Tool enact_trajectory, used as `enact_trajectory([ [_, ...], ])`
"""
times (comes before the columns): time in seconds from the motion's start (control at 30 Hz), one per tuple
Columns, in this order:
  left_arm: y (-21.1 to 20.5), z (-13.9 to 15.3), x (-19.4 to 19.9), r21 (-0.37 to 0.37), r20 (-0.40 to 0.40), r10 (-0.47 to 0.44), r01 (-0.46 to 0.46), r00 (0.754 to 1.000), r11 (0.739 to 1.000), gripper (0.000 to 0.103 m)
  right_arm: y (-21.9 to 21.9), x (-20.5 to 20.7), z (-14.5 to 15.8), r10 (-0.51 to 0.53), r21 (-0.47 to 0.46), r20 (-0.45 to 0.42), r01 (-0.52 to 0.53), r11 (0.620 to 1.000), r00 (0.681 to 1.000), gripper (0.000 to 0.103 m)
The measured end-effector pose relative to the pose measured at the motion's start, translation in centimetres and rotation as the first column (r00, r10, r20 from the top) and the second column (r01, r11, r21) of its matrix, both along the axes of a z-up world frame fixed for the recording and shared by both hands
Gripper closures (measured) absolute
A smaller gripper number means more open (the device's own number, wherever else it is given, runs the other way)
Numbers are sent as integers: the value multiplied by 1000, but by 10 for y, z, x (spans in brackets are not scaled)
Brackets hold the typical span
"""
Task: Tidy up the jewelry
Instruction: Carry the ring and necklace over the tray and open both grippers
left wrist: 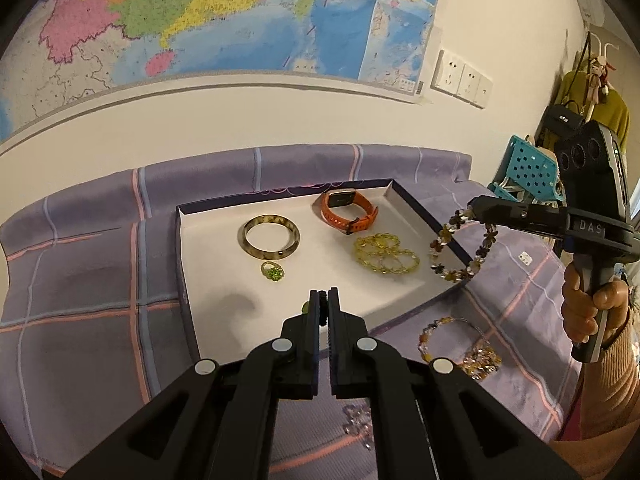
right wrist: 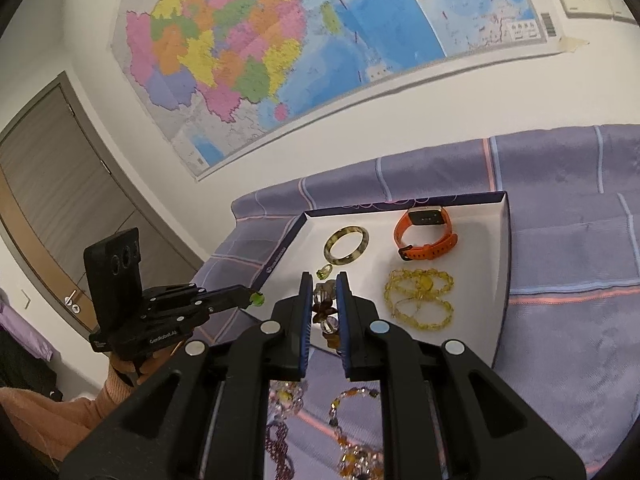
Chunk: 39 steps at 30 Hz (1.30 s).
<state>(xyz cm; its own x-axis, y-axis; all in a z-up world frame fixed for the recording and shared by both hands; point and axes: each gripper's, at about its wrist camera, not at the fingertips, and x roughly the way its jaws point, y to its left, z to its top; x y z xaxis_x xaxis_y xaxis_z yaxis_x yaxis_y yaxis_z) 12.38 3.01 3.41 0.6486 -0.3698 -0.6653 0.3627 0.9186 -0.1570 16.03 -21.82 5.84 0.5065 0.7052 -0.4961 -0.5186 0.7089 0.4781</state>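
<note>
Right hand-held gripper (right wrist: 324, 300) dangles bracelet (left wrist: 460, 246).

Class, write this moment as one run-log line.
left tongs: shut on green bead | right tongs: shut on flower bracelet over tray | watch, bangle in tray

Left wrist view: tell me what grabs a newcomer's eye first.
A big colourful map fills the wall behind. Below it, a white tray on the purple cloth holds an orange watch and a yellow bead strand. The right tool dangles a flower bracelet over the tray's edge.
</note>
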Motion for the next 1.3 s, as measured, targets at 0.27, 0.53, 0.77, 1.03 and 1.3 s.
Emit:
enact_trajectory([
  [0.27,-1,-9,14,11,-24,13,-13,1000,1000,101,12,18,-14,14,-7,-40,-15,1000,999,91],
  [0.53,-5,-18,25,28,-46,25,-24,999,999,101,17,28,-25,28,7,-72,-27,1000,997,91],
  [0.77,-7,-21,33,38,-52,36,-34,998,999,101,18,33,-28,34,16,-83,-32,999,996,91],
  [1.03,-7,-26,37,51,-62,48,-45,997,998,101,19,39,-34,35,18,-101,-33,999,994,91],
  [1.3,-7,-36,48,76,-94,76,-69,993,995,101,16,50,-41,4,4,-124,-4,1000,992,91],
])
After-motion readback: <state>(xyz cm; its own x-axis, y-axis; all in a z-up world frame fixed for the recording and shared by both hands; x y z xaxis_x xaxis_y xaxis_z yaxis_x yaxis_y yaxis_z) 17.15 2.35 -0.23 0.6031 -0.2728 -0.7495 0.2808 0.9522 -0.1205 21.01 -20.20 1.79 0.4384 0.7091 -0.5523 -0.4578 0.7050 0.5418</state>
